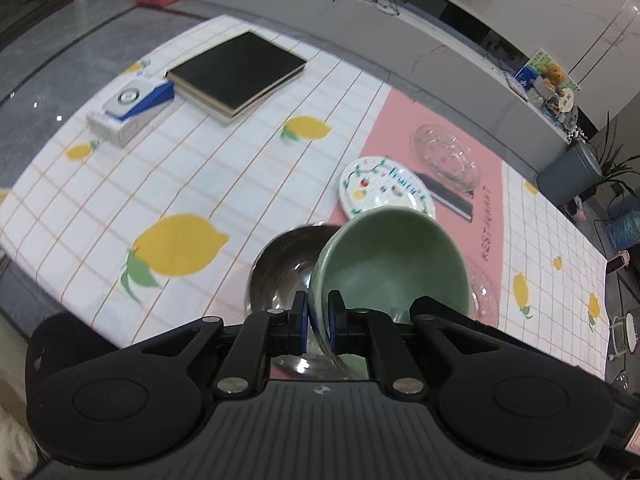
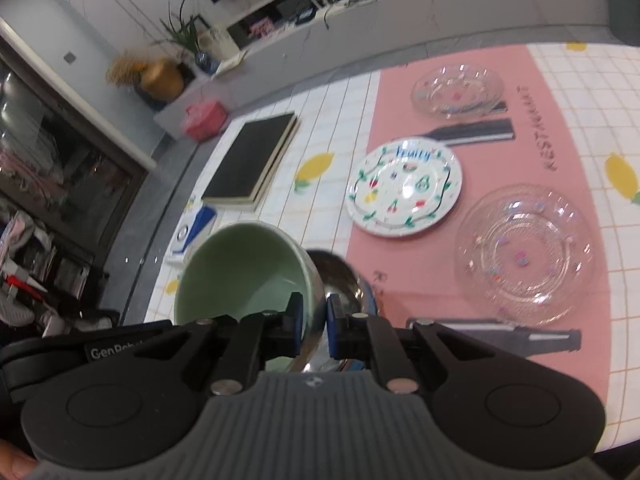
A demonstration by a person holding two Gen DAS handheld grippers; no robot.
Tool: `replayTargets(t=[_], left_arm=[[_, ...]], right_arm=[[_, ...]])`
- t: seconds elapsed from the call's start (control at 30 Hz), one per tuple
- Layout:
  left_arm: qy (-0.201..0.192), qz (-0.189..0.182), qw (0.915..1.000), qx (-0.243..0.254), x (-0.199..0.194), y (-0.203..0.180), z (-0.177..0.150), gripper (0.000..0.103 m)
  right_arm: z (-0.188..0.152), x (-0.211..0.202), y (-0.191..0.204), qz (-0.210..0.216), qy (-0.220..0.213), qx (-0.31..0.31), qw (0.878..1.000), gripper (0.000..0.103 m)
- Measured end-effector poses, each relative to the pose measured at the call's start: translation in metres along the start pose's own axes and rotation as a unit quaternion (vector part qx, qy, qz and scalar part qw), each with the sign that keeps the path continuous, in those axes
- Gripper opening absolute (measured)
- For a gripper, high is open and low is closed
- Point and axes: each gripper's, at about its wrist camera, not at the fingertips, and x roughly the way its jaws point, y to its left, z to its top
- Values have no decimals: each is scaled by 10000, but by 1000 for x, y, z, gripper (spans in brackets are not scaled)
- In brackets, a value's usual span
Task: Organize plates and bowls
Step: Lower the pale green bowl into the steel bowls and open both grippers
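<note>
Two glossy pale-green bowls (image 1: 394, 256) (image 2: 244, 268), rims clamped, tilted, steel bowl (image 1: 280, 264) beside.

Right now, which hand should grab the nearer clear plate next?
Right, probably. The clear plate lies open beside the right gripper; from the left gripper a green bowl hides most of it. Both grip a green bowl, so set that down first.

Lemon-print tablecloth (image 1: 224, 184) carries pink mat (image 2: 400, 92), plates (image 2: 404, 186), books (image 1: 236, 72).

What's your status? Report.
Left tool shut on green bowl rim. Right tool likewise. Steel bowl close beside. Floral plate ahead on pink mat.
</note>
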Motion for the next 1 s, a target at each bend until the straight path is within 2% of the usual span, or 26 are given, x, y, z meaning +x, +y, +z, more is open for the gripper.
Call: replayTargets(t=[0.2,0.43,1.0], left_arm=[[264,-38,9996,-6,13,12,-8,12],[386,-2,9992,-68,26,19,-3,12],[409,321,9986,-95,43,20,0,16]], right_arm=[[-3,18,-3,-173,275,-28,9995,8],[1,35,-1,-314,454,-95,9984,7],[7,71,16,-827,764,-708,9911,6]])
